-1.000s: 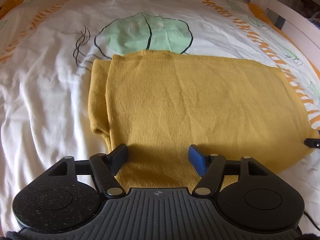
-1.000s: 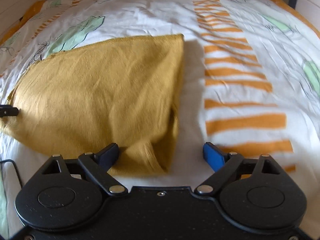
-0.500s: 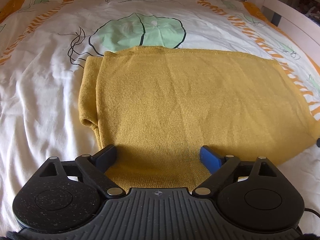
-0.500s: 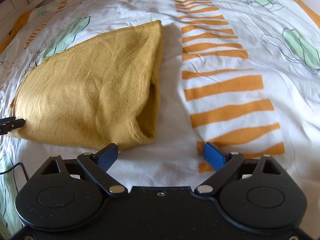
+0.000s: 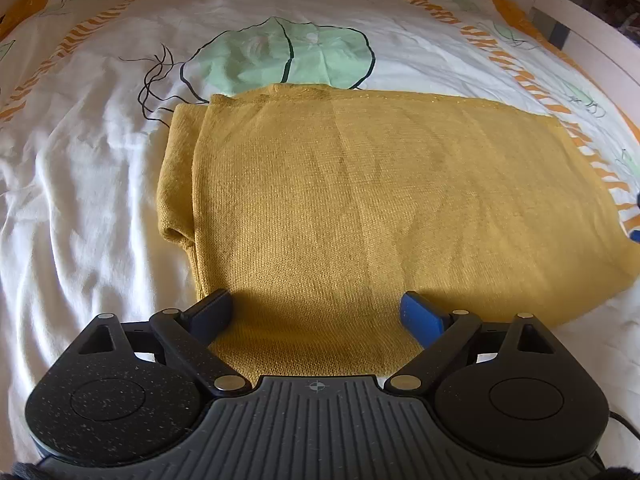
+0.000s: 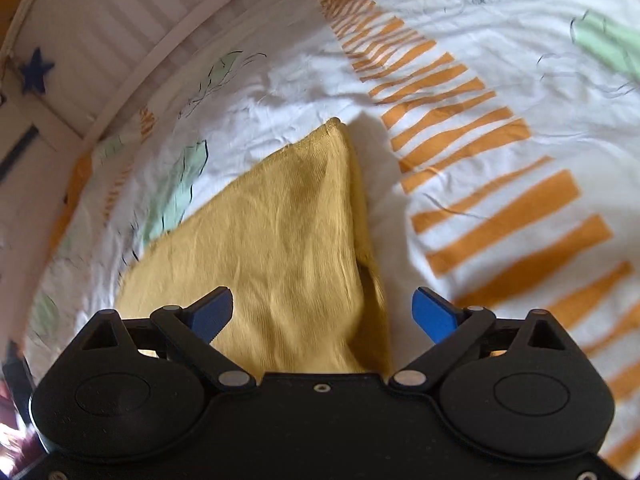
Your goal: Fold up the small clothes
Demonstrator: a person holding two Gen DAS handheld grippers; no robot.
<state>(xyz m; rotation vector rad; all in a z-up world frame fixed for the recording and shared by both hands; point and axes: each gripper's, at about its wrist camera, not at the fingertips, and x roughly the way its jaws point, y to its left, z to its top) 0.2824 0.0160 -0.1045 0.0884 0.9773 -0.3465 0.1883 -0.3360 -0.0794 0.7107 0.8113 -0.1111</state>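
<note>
A mustard-yellow knit garment (image 5: 360,200) lies folded flat on the bed, with a doubled layer along its left edge. My left gripper (image 5: 316,312) is open, its jaws wide over the garment's near edge, holding nothing. In the right wrist view the same garment (image 6: 280,240) shows as a pointed fold, its right edge thick and doubled. My right gripper (image 6: 324,312) is open above the garment's near right part and holds nothing. A tip of the right gripper (image 5: 635,234) shows at the right edge of the left wrist view.
The white bedsheet (image 5: 80,200) has green leaf prints and orange stripes (image 6: 500,208). A white slatted bed frame (image 6: 120,40) runs along the left in the right wrist view, and white rails (image 5: 580,20) stand at the far right.
The right gripper has swung left and in over the garment, turning so the bed frame comes into view. The left gripper has drawn back slightly and opened a little wider. The garment lies still.
</note>
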